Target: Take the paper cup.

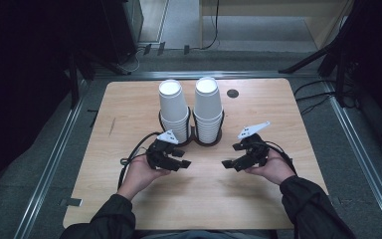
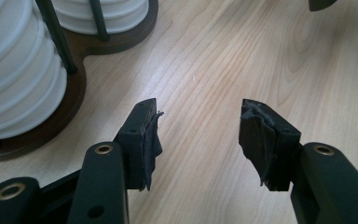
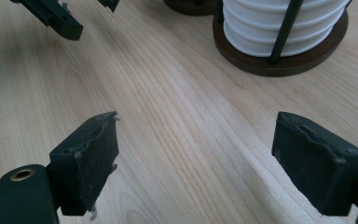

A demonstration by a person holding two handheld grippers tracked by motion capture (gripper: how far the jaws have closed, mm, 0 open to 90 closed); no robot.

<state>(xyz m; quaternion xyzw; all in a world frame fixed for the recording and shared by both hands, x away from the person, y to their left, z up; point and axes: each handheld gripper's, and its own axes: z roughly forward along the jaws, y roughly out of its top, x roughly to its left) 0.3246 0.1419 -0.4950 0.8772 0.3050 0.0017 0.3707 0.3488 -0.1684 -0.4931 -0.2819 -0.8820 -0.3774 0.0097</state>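
Both grippers, left [image 1: 185,158] & right [image 1: 229,160], spread wide w/ nothing held, near 2 cup stacks [image 1: 173,107] toward table's [image 1: 258,194] far edge, prob. readying a grab.

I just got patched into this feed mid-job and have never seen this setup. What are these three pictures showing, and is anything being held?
There is no robot here: a person holds a two-jaw tool in each hand. The high view looks down on a wooden table, with the left gripper and right gripper near its middle, pointing toward each other. The other two pictures come from cameras riding on each gripper, looking along its black jaws. Behind the grippers, two stacks of white paper cups stand upside down in a dark double holder. Both grippers are open and hold nothing.
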